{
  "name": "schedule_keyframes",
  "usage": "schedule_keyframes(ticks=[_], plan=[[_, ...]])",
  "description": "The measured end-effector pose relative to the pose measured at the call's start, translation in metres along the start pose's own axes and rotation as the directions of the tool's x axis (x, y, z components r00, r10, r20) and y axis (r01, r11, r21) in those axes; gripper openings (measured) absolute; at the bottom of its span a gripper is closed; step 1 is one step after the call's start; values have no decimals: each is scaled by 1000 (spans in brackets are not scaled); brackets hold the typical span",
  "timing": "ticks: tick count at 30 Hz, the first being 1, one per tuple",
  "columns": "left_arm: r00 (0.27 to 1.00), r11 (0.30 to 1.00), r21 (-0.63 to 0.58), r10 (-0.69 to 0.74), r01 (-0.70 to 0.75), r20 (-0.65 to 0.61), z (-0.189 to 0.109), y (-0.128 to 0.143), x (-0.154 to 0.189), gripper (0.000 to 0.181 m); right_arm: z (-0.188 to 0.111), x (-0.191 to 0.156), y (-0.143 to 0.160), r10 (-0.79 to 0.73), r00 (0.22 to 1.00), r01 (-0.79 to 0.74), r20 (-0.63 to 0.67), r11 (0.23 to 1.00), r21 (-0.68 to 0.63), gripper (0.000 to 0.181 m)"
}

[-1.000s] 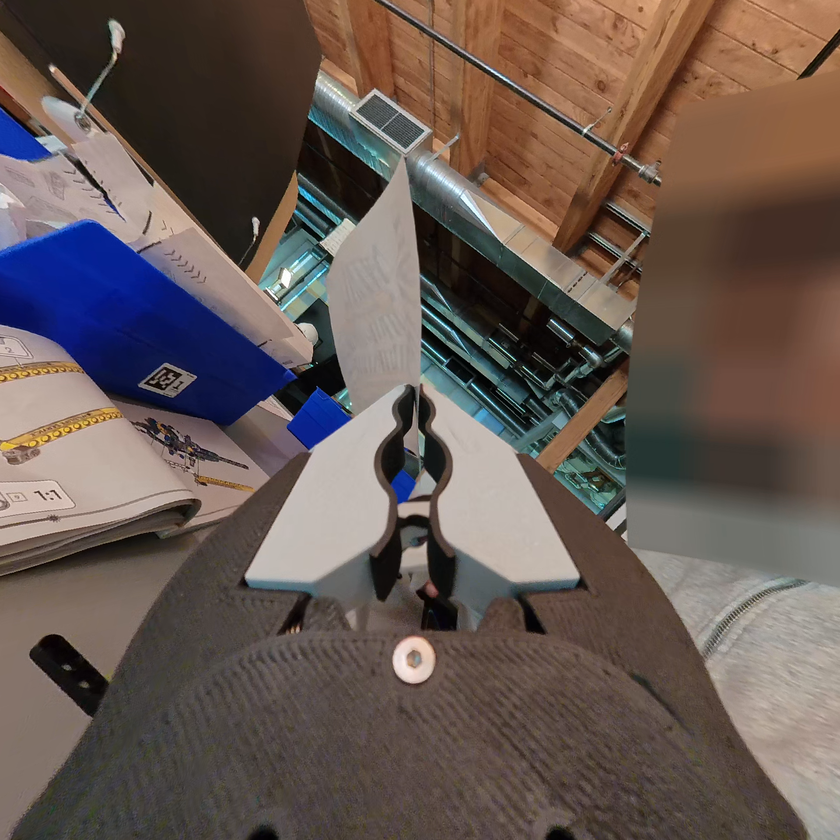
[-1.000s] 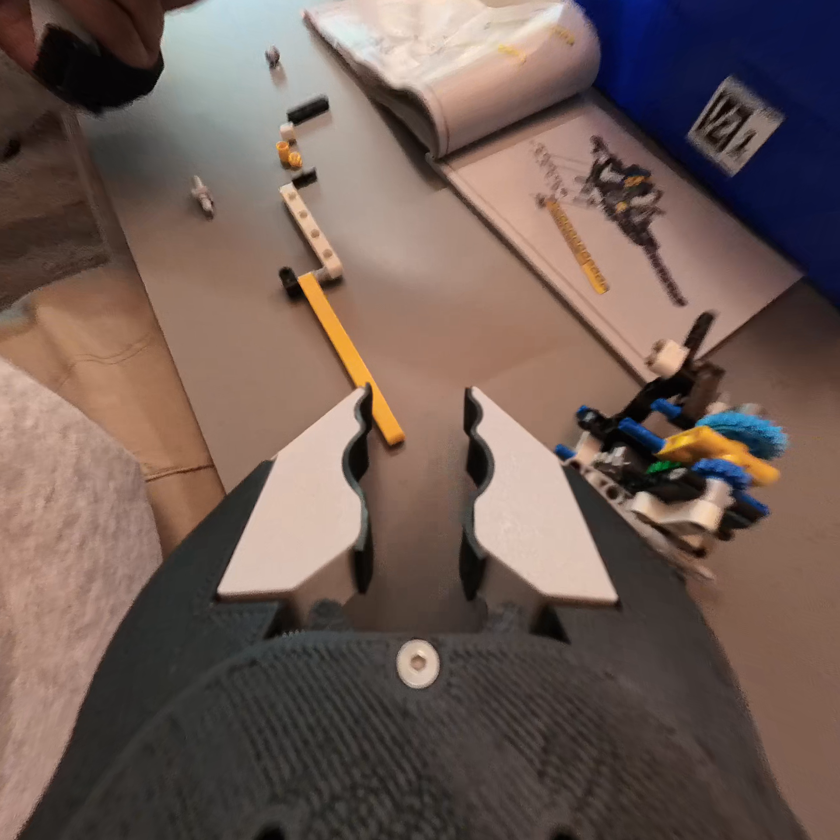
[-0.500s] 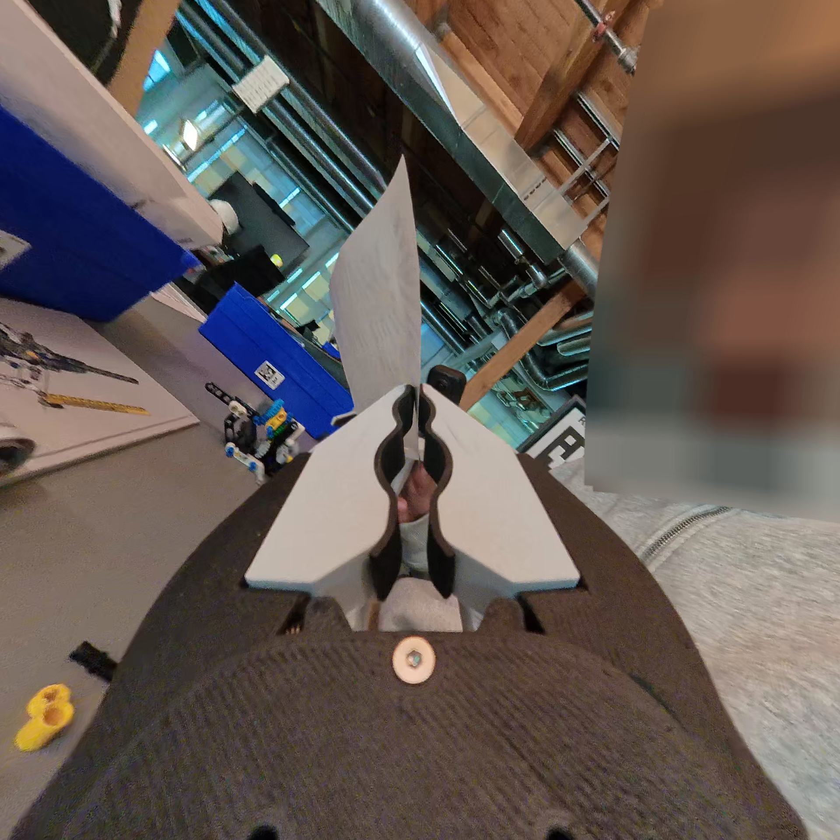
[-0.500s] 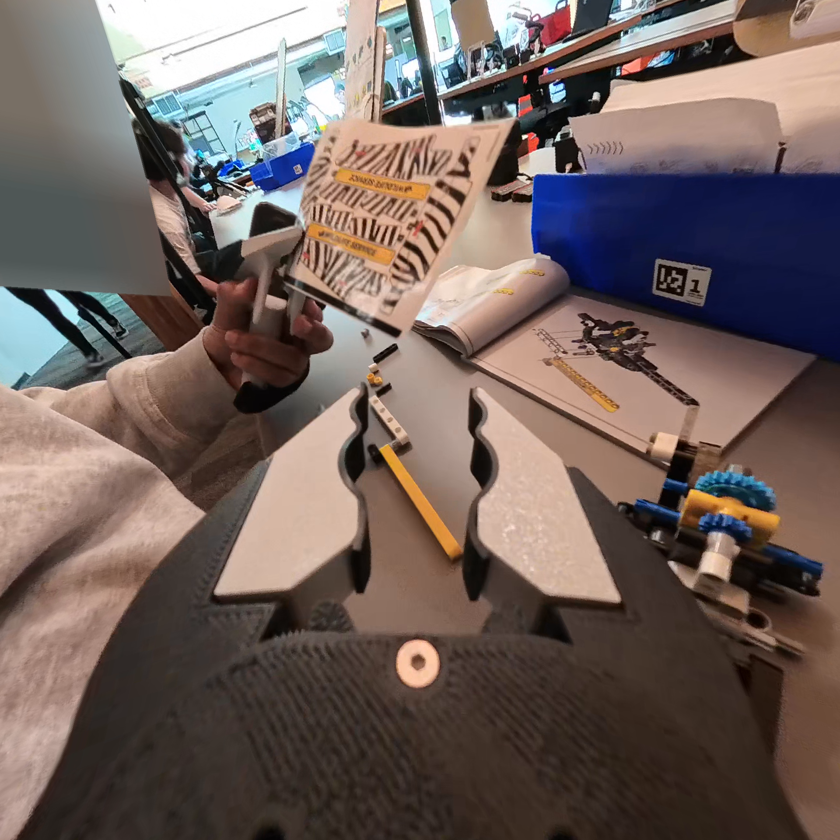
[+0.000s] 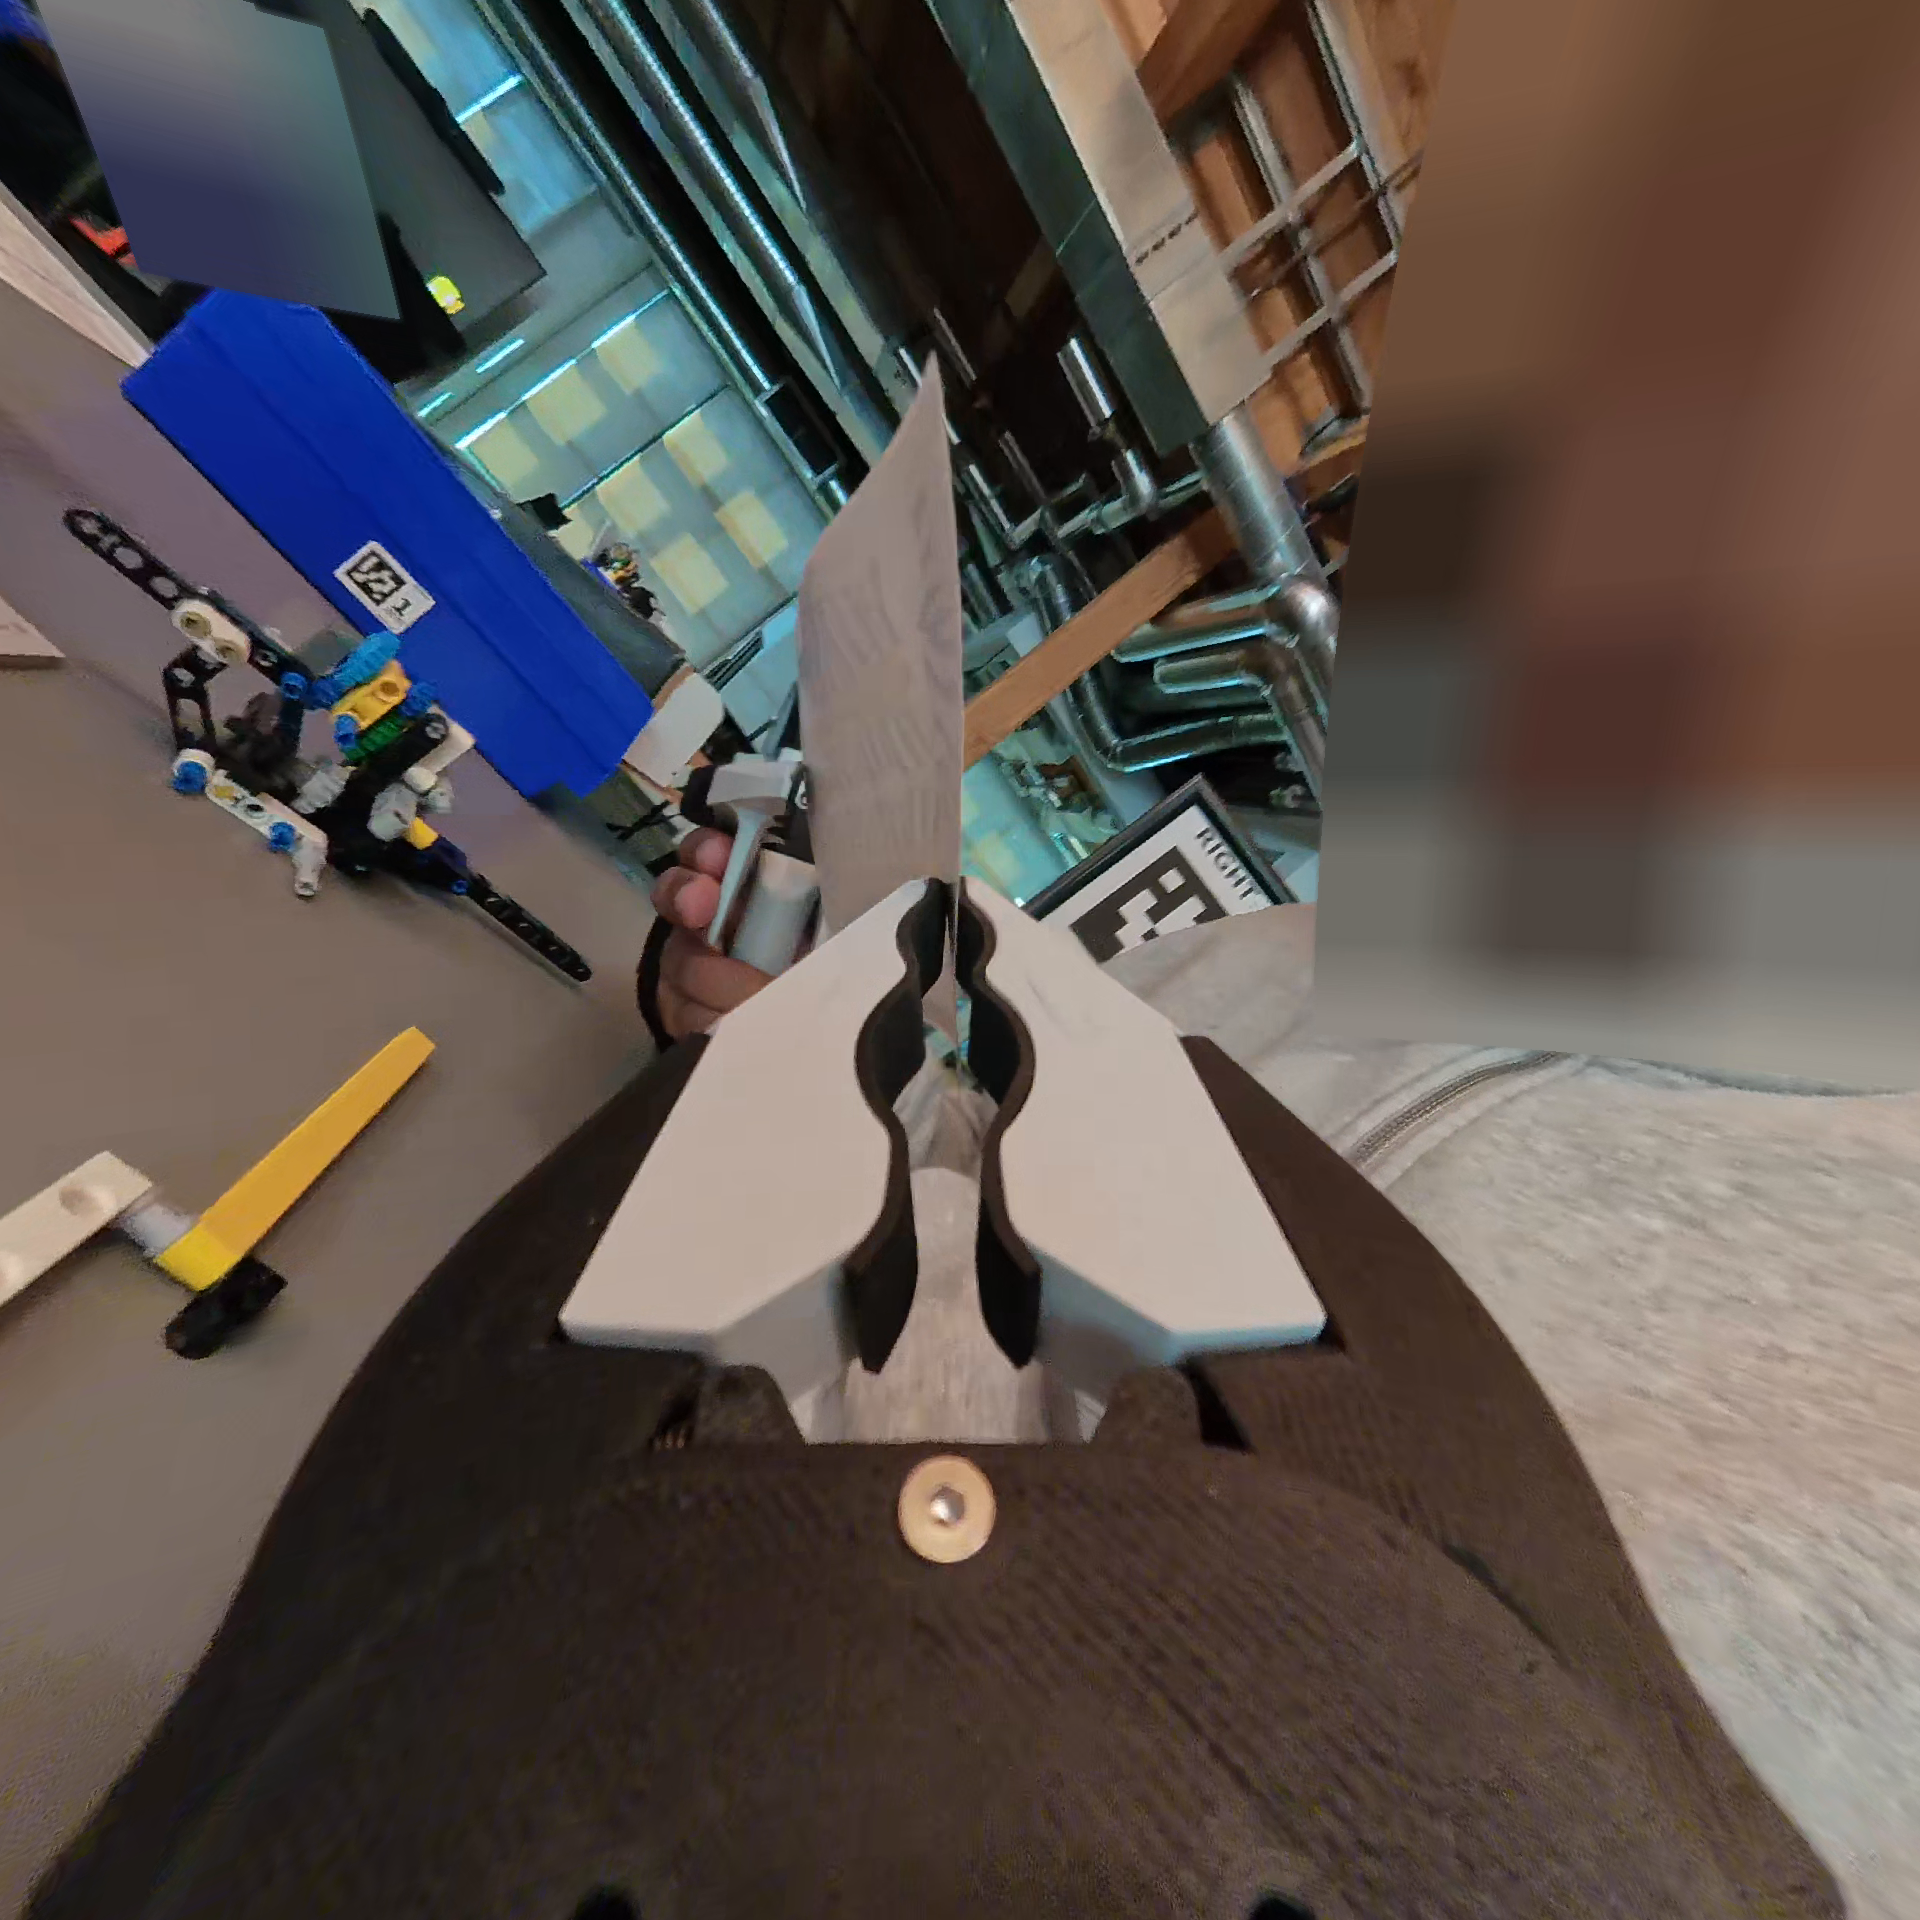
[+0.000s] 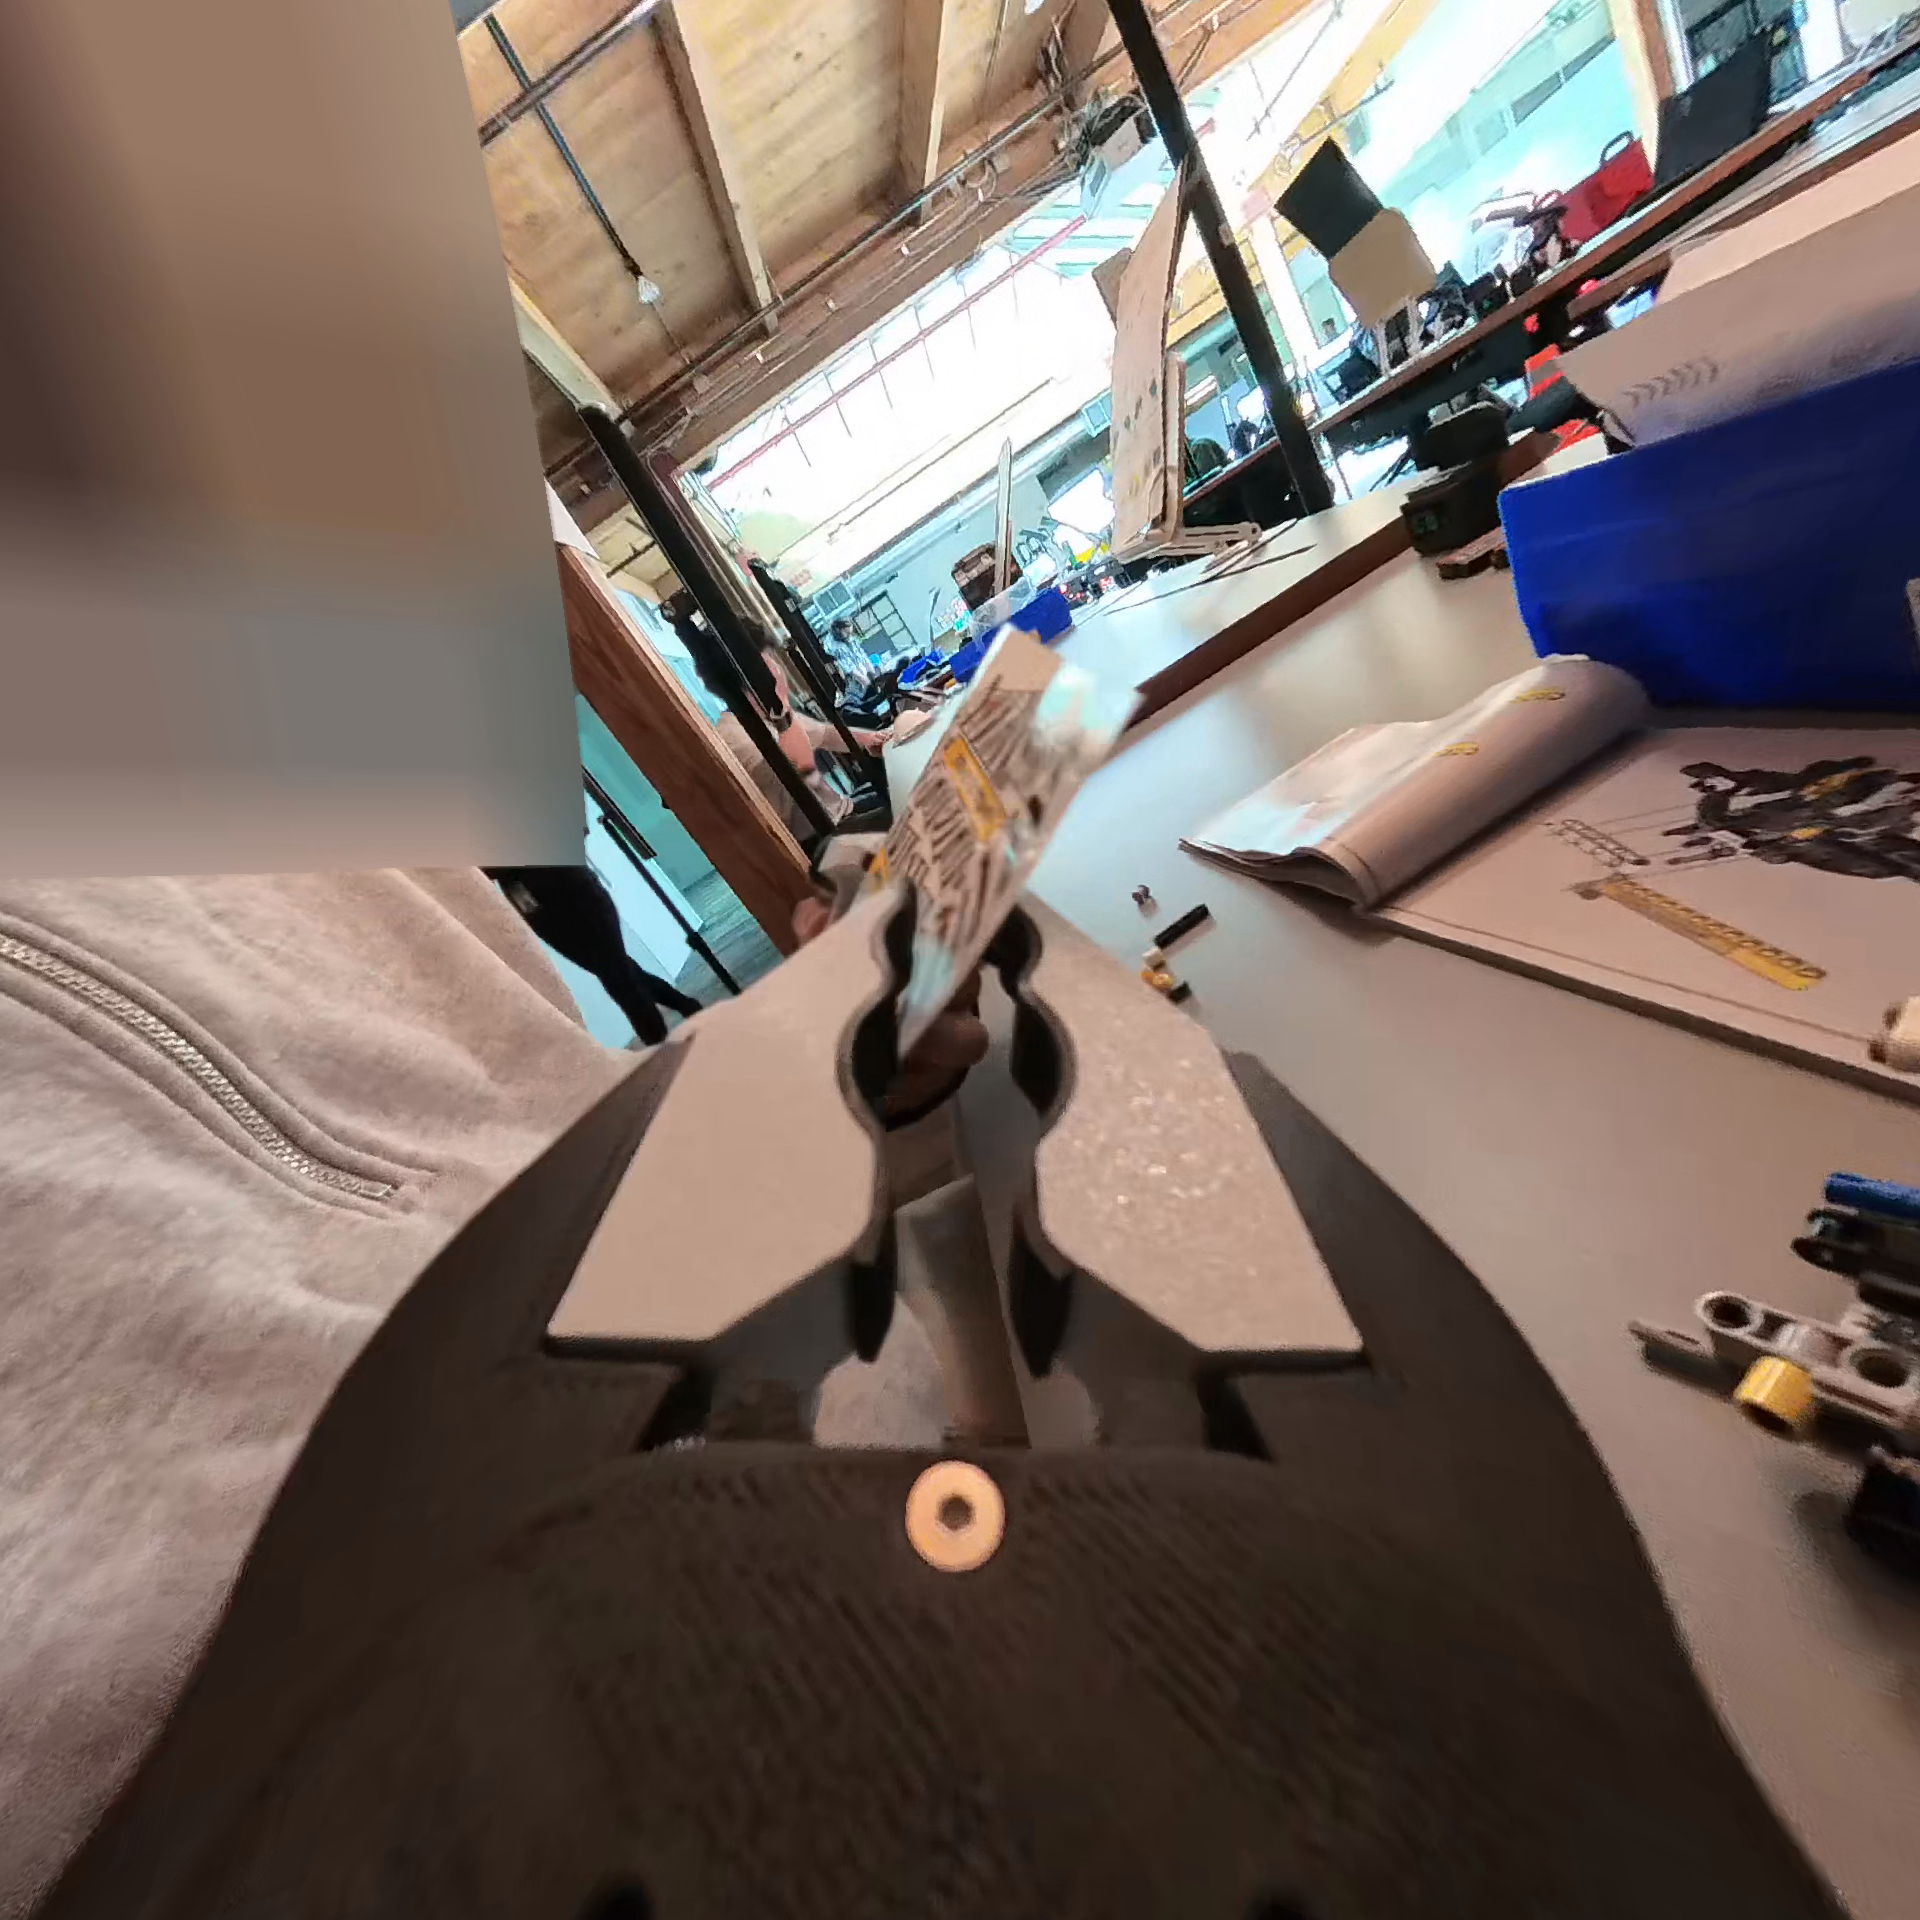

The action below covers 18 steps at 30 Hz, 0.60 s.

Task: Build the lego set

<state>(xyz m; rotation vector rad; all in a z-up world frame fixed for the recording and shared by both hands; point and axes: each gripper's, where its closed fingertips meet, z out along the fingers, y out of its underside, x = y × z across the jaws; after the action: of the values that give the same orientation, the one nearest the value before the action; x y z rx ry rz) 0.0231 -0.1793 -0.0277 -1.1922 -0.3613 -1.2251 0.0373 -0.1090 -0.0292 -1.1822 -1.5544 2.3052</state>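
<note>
Fingers of the left gripper (image 5: 943,906) pinch the lower edge of a sticker sheet (image 5: 883,675), which stands upright above them. Facing it, the right gripper (image 6: 951,925) has its jaws part-way apart around the sheet's (image 6: 977,831) near corner, not clearly clamped on it. Beyond, on the grey table (image 5: 125,977), sits the partly built model (image 5: 322,748) with blue gears, and nearby a yellow beam (image 5: 301,1153) joined to a white beam (image 5: 52,1216). The instruction booklet (image 6: 1558,831) lies open. Judging by loose pins and this small assembly, most building remains, stickers included.
</note>
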Motion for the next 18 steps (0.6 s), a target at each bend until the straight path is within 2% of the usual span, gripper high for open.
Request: schedule_keyframes(ticks=[1, 9, 18], plan=[[1000, 1000, -5, 16, -16, 19, -1, 0, -2, 0, 0, 1, 1, -11, 1000, 11, -3, 1000, -14, 9], [997, 999, -16, 46, -45, 59, -5, -1, -7, 0, 3, 10, 13, -59, 997, 56, -50, 996, -69, 4], [992, 996, -36, 80, -77, 95, -6, 2, -12, 0, 1, 11, 12, -59, 997, 56, -47, 997, -54, 0]])
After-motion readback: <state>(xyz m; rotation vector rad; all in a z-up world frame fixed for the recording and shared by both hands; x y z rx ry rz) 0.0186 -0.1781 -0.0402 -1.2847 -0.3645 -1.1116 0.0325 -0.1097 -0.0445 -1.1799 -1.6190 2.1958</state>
